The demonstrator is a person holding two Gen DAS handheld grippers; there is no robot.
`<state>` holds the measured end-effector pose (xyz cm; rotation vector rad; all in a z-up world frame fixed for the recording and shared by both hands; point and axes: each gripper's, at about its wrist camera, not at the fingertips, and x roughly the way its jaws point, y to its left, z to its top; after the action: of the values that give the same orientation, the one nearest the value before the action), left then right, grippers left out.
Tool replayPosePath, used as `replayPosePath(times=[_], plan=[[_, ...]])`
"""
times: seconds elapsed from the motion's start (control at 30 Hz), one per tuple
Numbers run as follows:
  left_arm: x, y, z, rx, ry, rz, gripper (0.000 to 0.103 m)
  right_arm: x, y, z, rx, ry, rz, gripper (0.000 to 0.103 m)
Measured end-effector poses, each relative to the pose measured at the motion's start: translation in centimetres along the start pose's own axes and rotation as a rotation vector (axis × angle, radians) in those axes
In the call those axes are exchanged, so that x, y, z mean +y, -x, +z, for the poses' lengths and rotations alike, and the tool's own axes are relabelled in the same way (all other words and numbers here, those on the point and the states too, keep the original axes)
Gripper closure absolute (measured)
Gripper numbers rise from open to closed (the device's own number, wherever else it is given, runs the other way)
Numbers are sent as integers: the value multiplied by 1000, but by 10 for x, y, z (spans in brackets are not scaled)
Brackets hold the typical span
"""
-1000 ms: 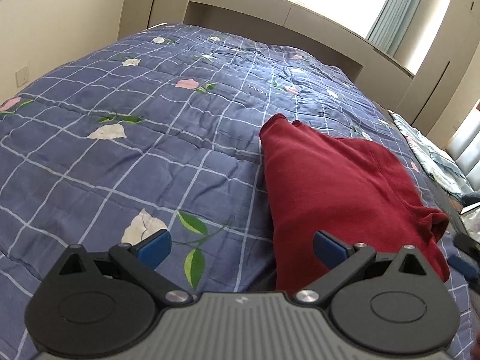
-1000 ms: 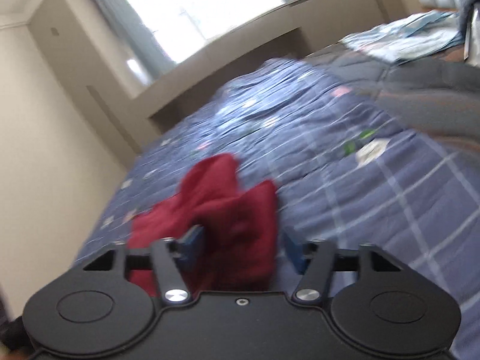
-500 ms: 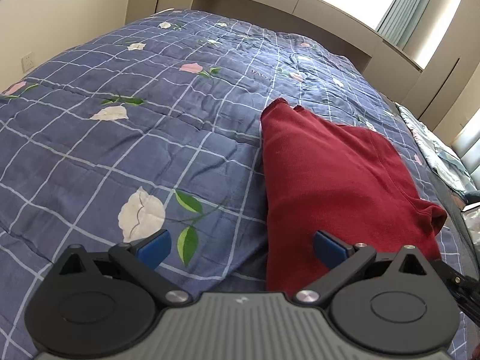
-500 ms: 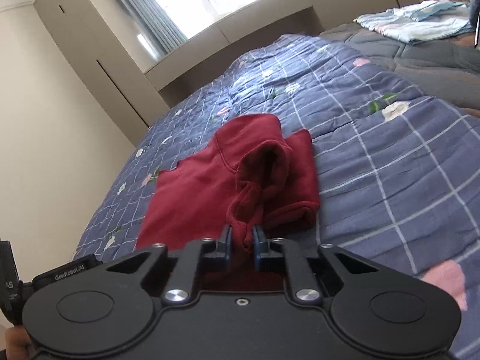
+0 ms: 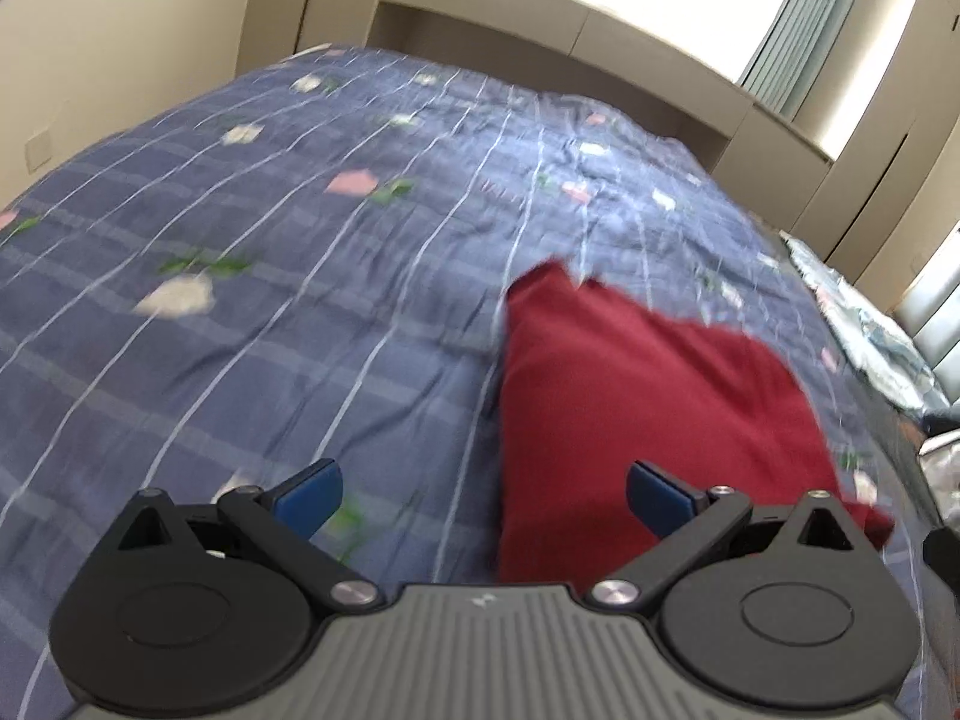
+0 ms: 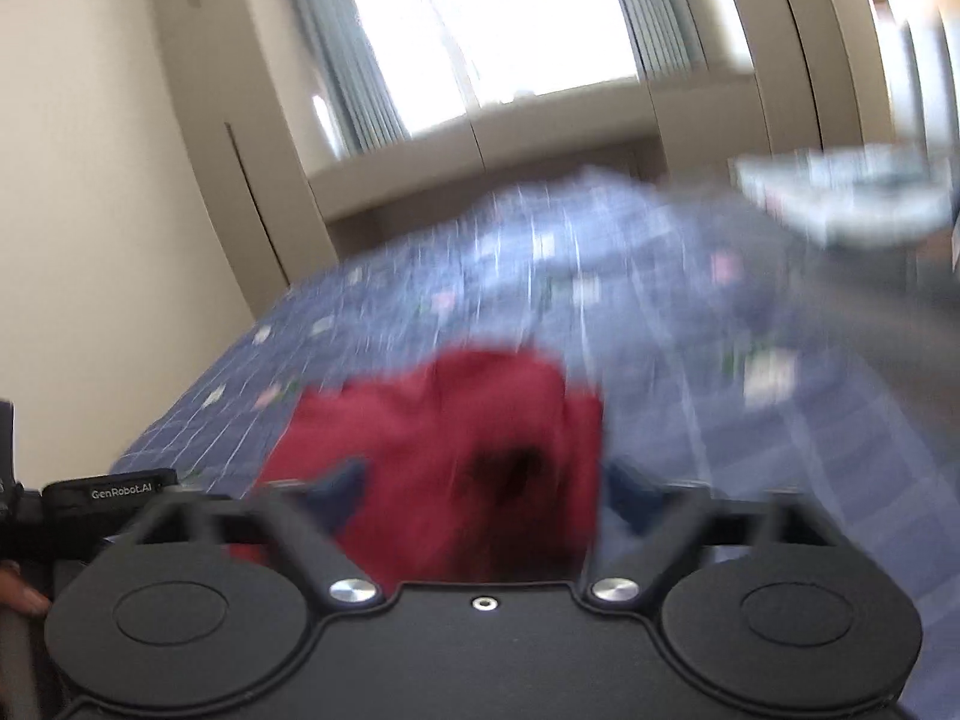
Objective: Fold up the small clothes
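Released from the now wide right tool (image 6: 483,489), soft red garment (image 6: 456,450) lies rumpled; left tool (image 5: 483,492) wide.

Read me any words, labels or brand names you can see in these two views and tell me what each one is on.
"GenRobot.AI": white print on the black body of the left gripper, seen at the left edge of the right wrist view.
A small pale mark on the grey housing in the left wrist view is too small to read.
No other text shows.

a dark red garment (image 5: 648,396) lies on the bed, folded into a rough slab with a straight left edge and a pointed far corner. its near right corner is bunched. both views are blurred.
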<state>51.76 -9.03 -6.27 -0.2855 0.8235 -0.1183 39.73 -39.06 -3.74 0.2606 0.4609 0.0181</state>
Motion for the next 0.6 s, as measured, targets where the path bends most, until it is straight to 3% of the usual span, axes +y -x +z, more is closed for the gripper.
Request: replayPosePath(times=[0.07,0.17,0.2,0.3,0.5,0.6], plan=[[-9,-21,16,-13,-12,28,0,6,-44,21,-27,153,-43,6],[-23,-55,32,-28,-50,91,0,5,-103,34,-15,228,-93,6],[-25,-64,36,-30,-58,100,0,5,-103,34,-15,228,-93,6],[-27,-87,44,-15,-62,122,0,-5,-163,30,54,295,-166,6],[-19,-112,39,15,-41,112,0,-39,-183,4,88,217,-237,1],[-21,-111,35,-8,-63,124,0,-52,-178,6,85,147,-207,1]])
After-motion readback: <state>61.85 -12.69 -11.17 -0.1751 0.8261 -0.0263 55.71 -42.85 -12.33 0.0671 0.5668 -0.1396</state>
